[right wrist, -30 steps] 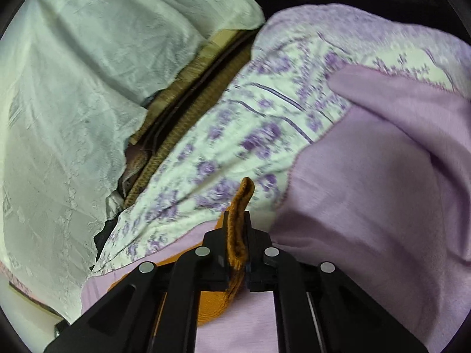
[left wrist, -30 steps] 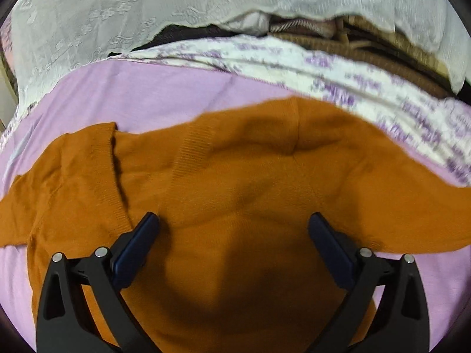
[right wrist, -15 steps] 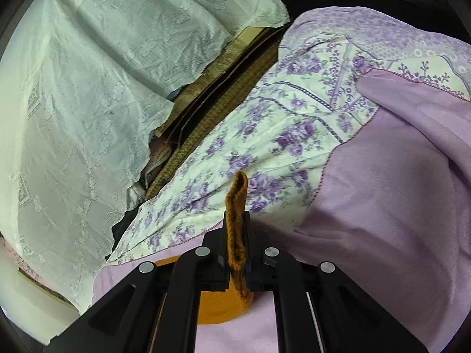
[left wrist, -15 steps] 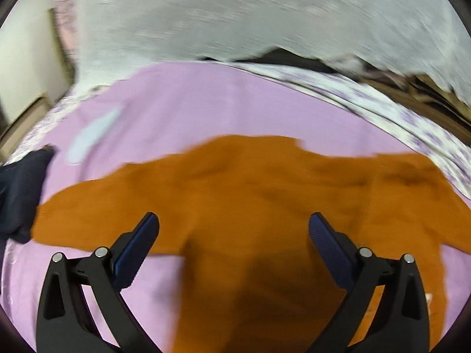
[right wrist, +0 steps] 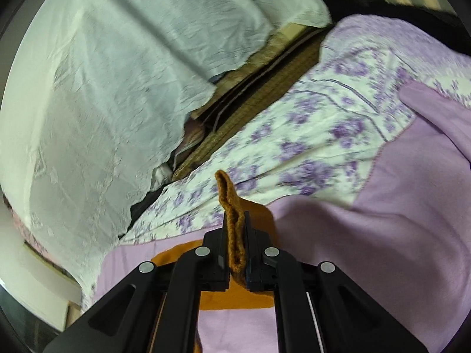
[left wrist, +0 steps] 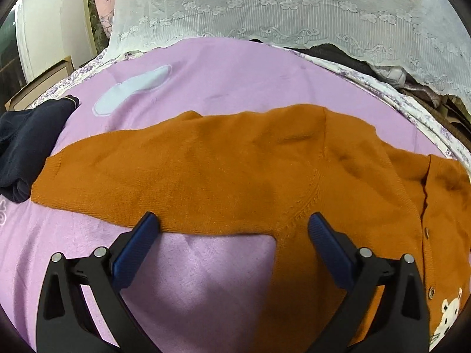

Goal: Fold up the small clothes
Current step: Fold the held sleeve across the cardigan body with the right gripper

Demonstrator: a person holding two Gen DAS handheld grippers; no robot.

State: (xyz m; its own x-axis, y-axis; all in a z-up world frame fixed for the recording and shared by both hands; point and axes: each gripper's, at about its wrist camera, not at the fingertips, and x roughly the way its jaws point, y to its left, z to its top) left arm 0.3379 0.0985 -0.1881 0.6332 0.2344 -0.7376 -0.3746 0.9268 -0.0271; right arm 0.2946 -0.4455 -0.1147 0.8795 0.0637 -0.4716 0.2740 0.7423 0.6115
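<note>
Orange cardigan spread for folding, one edge pinched, one claw waiting

The orange cardigan [left wrist: 235, 170] lies flat across the middle of the lilac blanket [left wrist: 235, 67], its sleeve reaching toward the blanket's left edge, where a dark garment [left wrist: 26, 147] sits beside the cuff. The right gripper [right wrist: 237, 247] is clamped on a doubled fold of the knit, likely so that edge can be lifted and carried over. The left gripper [left wrist: 232, 235] hovers with its jaws wide apart and empty just above the sleeve's lower hem (probably lining up a grab at the underarm seam). A white lace cloth [left wrist: 294, 8] hangs behind the far edge.
</note>
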